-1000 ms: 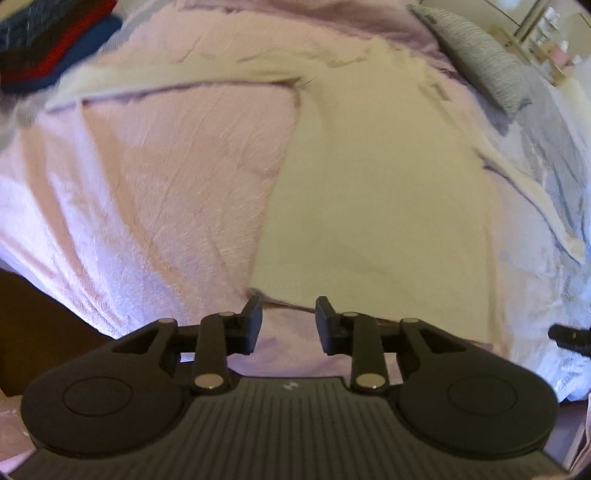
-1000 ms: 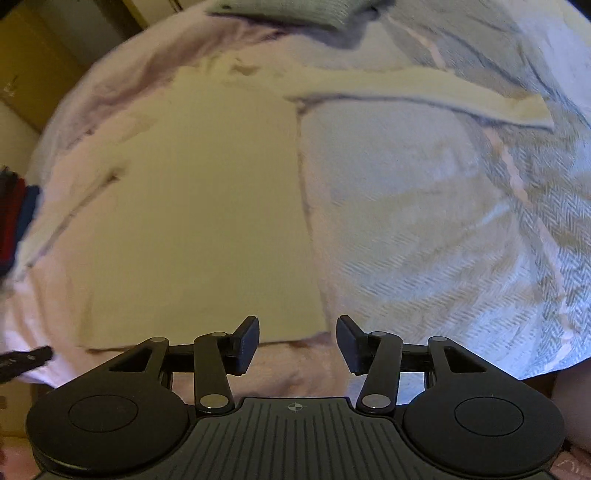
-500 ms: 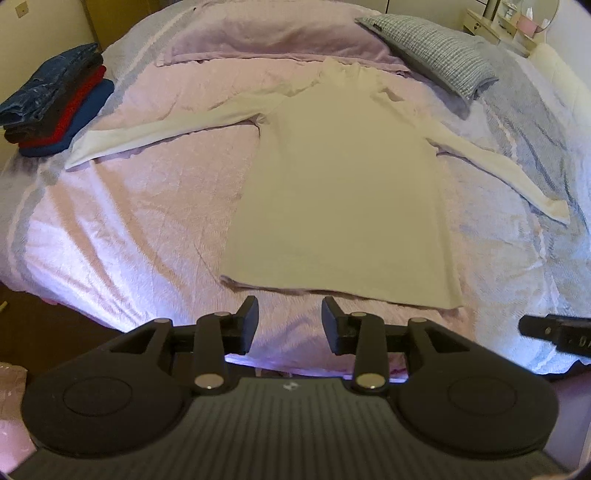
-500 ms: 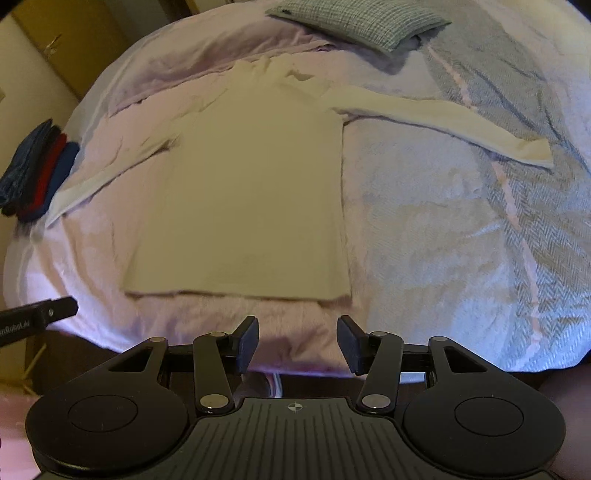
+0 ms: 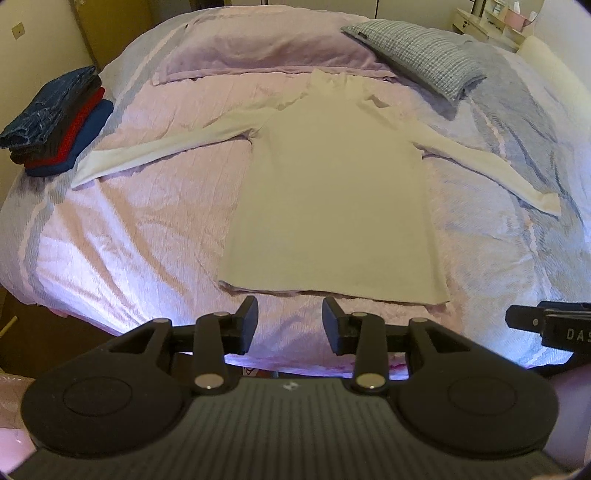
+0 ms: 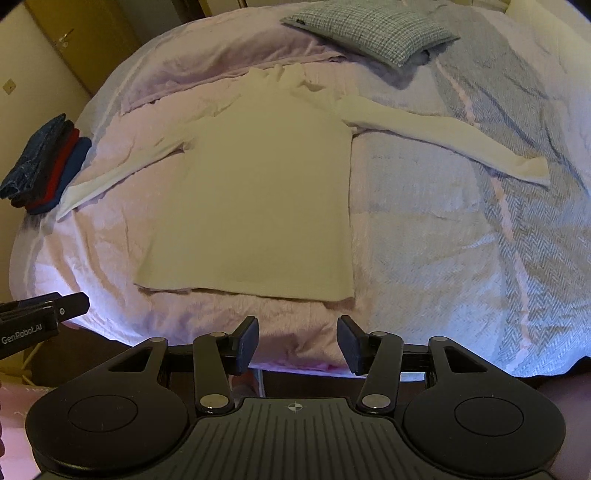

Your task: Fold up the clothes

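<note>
The cream long-sleeved top point(image 5: 332, 206) lies flat, sleeves spread, on the bed point(image 5: 140, 229) ahead of the left gripper point(image 5: 290, 321) and right gripper point(image 6: 297, 343), both parted and empty.

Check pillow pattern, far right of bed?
Grey-and-white small check pillow; clearest in the right wrist view.

One cream long-sleeved top point(image 5: 332, 192) is lying flat on the bed point(image 5: 147, 229), both of its two sleeves spreading out to the sides. Two pillows are sitting beyond the top's collar: one lilac pillow point(image 5: 258, 51) and one checked pillow point(image 5: 417, 59). One stack of folded clothes point(image 5: 55, 122) is resting beyond the left sleeve's cuff. Two grippers are showing: the left gripper point(image 5: 290, 321) and the right gripper point(image 6: 297, 343).
</note>
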Motion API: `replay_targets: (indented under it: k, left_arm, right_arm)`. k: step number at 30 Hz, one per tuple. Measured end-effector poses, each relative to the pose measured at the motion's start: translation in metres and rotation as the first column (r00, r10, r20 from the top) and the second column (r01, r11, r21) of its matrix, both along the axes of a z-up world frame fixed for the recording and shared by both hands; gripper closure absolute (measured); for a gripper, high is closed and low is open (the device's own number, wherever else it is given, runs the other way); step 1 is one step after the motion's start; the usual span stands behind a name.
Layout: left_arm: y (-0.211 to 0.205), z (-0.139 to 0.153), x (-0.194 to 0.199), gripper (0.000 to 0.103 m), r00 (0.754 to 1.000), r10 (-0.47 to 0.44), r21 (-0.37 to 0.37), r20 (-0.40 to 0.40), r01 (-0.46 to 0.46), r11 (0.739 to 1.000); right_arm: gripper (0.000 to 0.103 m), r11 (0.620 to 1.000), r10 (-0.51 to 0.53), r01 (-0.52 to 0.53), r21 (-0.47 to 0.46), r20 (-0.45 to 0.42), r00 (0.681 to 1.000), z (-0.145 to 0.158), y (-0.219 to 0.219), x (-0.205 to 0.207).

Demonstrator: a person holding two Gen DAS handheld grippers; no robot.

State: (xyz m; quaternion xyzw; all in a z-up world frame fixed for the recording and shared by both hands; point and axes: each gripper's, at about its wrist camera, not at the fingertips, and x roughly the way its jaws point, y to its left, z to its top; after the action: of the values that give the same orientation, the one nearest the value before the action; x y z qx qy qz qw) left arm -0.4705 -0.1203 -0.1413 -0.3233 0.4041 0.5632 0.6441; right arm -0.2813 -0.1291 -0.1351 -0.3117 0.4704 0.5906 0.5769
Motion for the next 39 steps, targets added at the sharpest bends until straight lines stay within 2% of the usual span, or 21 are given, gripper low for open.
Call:
replay_targets:
  k: [9, 39]
  left_arm:
    - [-0.002, 0.009, 0.007, 0.069, 1.000, -0.019, 0.018, 0.004, 0.019, 1.000]
    - [-0.009, 0.025, -0.009, 0.066, 1.000, -0.001, 0.041, 0.019, 0.000, 0.999]
  right_arm:
    - [0.052, 1.000, -0.002, 0.002, 0.014, 0.011, 1.000, 0.010, -0.001, 0.001]
    - [0.052, 0.999, 0.025, -0.025, 0.042, 0.015, 1.000, 0.025, -0.007, -0.010]
